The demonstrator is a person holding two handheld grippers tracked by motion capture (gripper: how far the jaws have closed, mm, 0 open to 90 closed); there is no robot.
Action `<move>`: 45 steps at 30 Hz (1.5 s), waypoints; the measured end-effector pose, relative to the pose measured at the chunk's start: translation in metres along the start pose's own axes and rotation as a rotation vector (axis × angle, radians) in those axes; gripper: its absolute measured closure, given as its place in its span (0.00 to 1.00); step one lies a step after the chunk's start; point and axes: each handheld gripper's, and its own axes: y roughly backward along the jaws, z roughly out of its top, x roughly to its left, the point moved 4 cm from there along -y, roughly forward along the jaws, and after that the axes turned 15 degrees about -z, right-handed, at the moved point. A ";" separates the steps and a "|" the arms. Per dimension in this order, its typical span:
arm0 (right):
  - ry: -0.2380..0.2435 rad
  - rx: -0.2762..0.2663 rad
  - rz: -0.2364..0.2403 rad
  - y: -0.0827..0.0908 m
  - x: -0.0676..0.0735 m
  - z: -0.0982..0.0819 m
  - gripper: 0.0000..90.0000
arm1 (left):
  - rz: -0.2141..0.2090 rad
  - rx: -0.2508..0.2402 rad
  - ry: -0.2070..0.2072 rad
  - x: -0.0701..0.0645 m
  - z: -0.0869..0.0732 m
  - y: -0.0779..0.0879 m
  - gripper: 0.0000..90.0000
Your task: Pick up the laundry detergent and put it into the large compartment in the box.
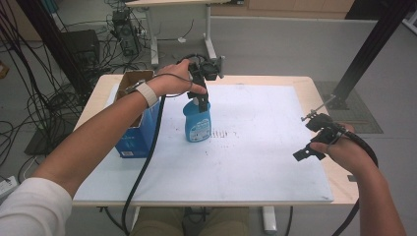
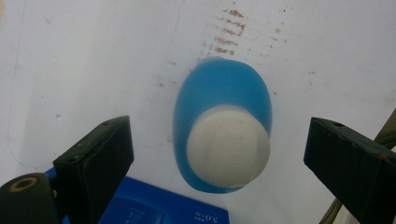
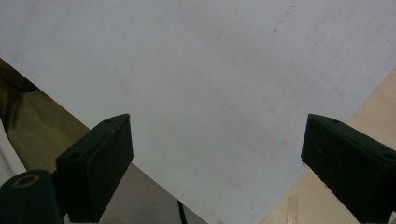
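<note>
**Left gripper poised over the blue bottle, right one parked aside**

The left gripper (image 1: 200, 78) hangs directly above the blue bottle (image 1: 197, 122), pointing straight down, which is why the left gripper view looks onto the bottle's top (image 2: 223, 125). Its jaws stand wide apart, one on each side of the bottle and touching nothing; that spread looks chosen so they can drop past the cap and close on the neck or body. The bottle stands upright on the white mat (image 1: 265, 162), a little left of the mat's middle and just beside the blue cardboard box (image 1: 140, 132), whose open top faces up. The box's nearness suggests the bottle either belongs in it or came out of it; which cannot be told.

The bottle is translucent blue with a pale, rounded white cap (image 2: 228, 150) and a printed label on its front. From above its body reads as an oval, so a grip across the narrow sides would likely hold best.

The right gripper (image 1: 314, 142) is held well apart at the mat's right edge, jaws open and empty, apparently kept out of the way
</note>
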 end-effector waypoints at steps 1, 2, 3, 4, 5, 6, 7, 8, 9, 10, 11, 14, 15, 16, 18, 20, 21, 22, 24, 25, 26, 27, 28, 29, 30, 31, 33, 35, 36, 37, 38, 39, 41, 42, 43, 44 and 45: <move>0.001 -0.001 0.000 0.000 0.000 0.000 0.10 | 0.000 0.001 0.000 0.000 0.000 0.000 0.10; 0.000 -0.001 -0.001 0.000 0.000 0.000 0.10 | 0.000 0.002 0.000 0.000 0.000 0.000 0.10; 0.000 -0.001 -0.001 0.000 0.000 0.000 0.10 | 0.001 0.000 0.000 0.000 0.000 0.000 0.10; 0.004 -0.002 -0.002 0.000 0.000 0.000 0.10 | 0.002 0.000 0.001 0.000 0.000 0.000 0.10; 0.003 -0.002 0.000 0.000 0.000 0.000 0.10 | 0.002 0.000 0.001 0.000 -0.001 0.000 0.10; 0.003 -0.002 0.000 0.000 0.000 0.000 0.10 | 0.002 0.000 0.001 0.000 -0.001 0.000 0.10; 0.004 -0.002 0.000 -0.001 0.000 0.000 0.10 | 0.001 -0.002 0.002 0.000 -0.001 0.000 0.10; 0.003 -0.002 0.000 -0.001 0.000 0.000 0.10 | 0.001 -0.001 0.001 0.000 -0.001 0.000 0.10; 0.003 -0.002 0.000 -0.001 0.000 0.000 0.10 | 0.000 -0.001 0.001 0.001 -0.001 0.000 0.10; 0.003 -0.002 0.000 -0.001 0.000 0.000 0.10 | 0.000 -0.001 0.001 0.001 -0.001 0.000 0.10; 0.001 0.000 0.001 -0.001 0.000 0.000 0.10 | 0.000 -0.002 0.001 0.001 -0.001 0.000 0.10; 0.001 -0.001 0.000 -0.001 0.000 0.000 0.10 | -0.001 -0.003 0.004 0.001 -0.001 -0.001 0.10; 0.001 -0.001 0.000 -0.001 0.000 0.000 0.10 | -0.001 -0.003 0.004 0.001 -0.001 -0.001 0.10; 0.002 -0.001 0.000 -0.001 0.000 0.000 0.10 | -0.001 -0.003 0.003 0.001 -0.001 -0.001 0.10; 0.002 -0.002 0.000 -0.001 0.000 -0.001 0.10 | -0.001 -0.005 0.004 0.001 -0.001 -0.001 0.10; 0.003 0.000 0.000 -0.001 0.000 -0.001 0.10 | -0.001 -0.005 0.004 0.002 -0.001 -0.001 0.10; 0.004 -0.002 0.001 -0.001 0.000 -0.001 0.10 | -0.001 -0.004 0.004 0.002 -0.001 -0.001 0.10; 0.004 -0.001 0.000 -0.001 0.000 -0.001 0.10 | -0.001 -0.005 0.005 0.002 -0.002 -0.001 0.10; 0.003 -0.002 0.001 -0.001 0.000 -0.001 0.10 | 0.000 -0.005 0.005 0.002 -0.002 -0.001 0.10; 0.004 0.000 0.000 -0.001 0.000 0.000 0.10 | -0.001 -0.005 0.004 0.002 -0.002 -0.001 0.10; 0.003 -0.001 0.000 -0.001 0.000 0.000 0.10 | -0.001 -0.003 0.003 0.002 -0.001 -0.001 0.10; 0.003 -0.001 0.000 -0.001 0.000 0.000 0.10 | 0.000 -0.002 0.003 0.002 -0.001 -0.001 0.10; 0.002 -0.001 0.000 -0.001 0.000 0.000 0.10 | -0.001 -0.004 0.003 0.002 -0.002 -0.001 0.10; 0.003 0.000 0.000 -0.001 0.000 0.000 0.10 | -0.002 -0.003 0.002 0.002 -0.001 -0.001 0.10; 0.003 0.000 0.000 -0.001 0.000 0.000 0.10 | -0.002 -0.003 0.002 0.002 -0.001 -0.001 0.10; 0.003 0.000 0.001 -0.001 0.000 0.000 0.10 | -0.001 -0.004 0.003 0.002 -0.002 -0.001 0.10; 0.003 -0.001 0.001 -0.001 0.000 0.000 0.10 | -0.001 -0.004 0.005 0.002 -0.001 -0.002 0.10; 0.004 0.000 0.000 -0.001 0.000 0.000 0.10 | -0.002 -0.003 0.005 0.002 -0.001 -0.002 0.10; 0.005 -0.001 0.001 -0.001 0.000 -0.001 0.10 | -0.001 -0.004 0.005 0.002 -0.001 -0.002 0.10; 0.003 -0.002 0.000 -0.001 0.000 -0.001 0.10 | -0.001 -0.003 0.005 0.002 -0.001 -0.002 0.10; 0.003 -0.002 0.000 -0.001 0.000 -0.001 0.10 | -0.001 -0.003 0.005 0.002 -0.001 -0.002 0.10; 0.002 -0.001 0.000 -0.001 0.000 -0.001 0.10 | -0.001 -0.004 0.005 0.002 -0.001 -0.002 0.10; 0.002 -0.001 0.000 -0.001 0.000 -0.001 0.10 | -0.002 -0.003 0.006 0.002 -0.001 -0.002 0.10; 0.002 -0.001 0.000 -0.001 0.000 -0.001 0.10 | -0.002 -0.003 0.005 0.002 -0.001 -0.002 0.10; 0.005 -0.001 0.000 -0.001 0.000 -0.001 0.10 | -0.004 -0.002 0.004 0.002 -0.001 -0.003 0.10; 0.005 0.000 -0.001 -0.001 0.000 -0.001 0.10 | -0.003 -0.002 0.004 0.002 -0.001 -0.003 0.10; 0.005 0.000 0.000 -0.001 0.000 0.000 0.10 | -0.003 -0.001 0.004 0.002 -0.001 -0.003 0.10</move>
